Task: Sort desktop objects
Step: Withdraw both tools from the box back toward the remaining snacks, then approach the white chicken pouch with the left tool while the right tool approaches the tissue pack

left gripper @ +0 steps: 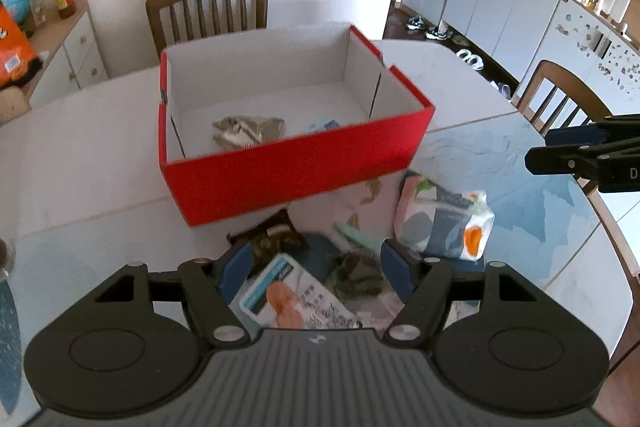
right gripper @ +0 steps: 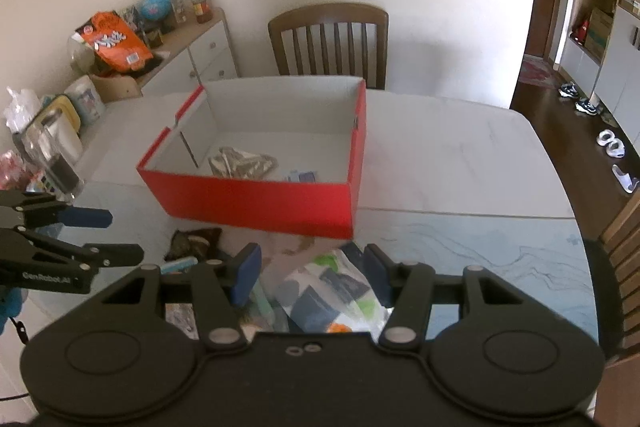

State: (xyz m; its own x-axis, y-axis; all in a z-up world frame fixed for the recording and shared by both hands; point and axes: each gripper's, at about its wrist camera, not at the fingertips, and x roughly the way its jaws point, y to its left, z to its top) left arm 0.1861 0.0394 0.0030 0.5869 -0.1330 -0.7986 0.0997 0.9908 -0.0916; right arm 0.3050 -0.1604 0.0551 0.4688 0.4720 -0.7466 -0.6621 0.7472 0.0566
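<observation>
Both handheld grippers are showing the same build: matte black plastic with two large rounded housings side by side, each bearing a shallow raised disc.

On the left gripper [left gripper: 316, 259], a grey ribbed panel with a small white logo is sitting between the housings. Angled black link arms are running forward to blue-padded fingers [left gripper: 234, 267], with round silver pins shining at the pivots and triangular cut-outs showing in the outer arms.

The right gripper [right gripper: 312, 267] is carrying a plain black centre panel with two small ring-shaped holes. Its fingers [right gripper: 246, 271] are wearing blue pads too.

Seen from the side, the left gripper's body is displaying white lettering reading "GenRobot.AI".
</observation>
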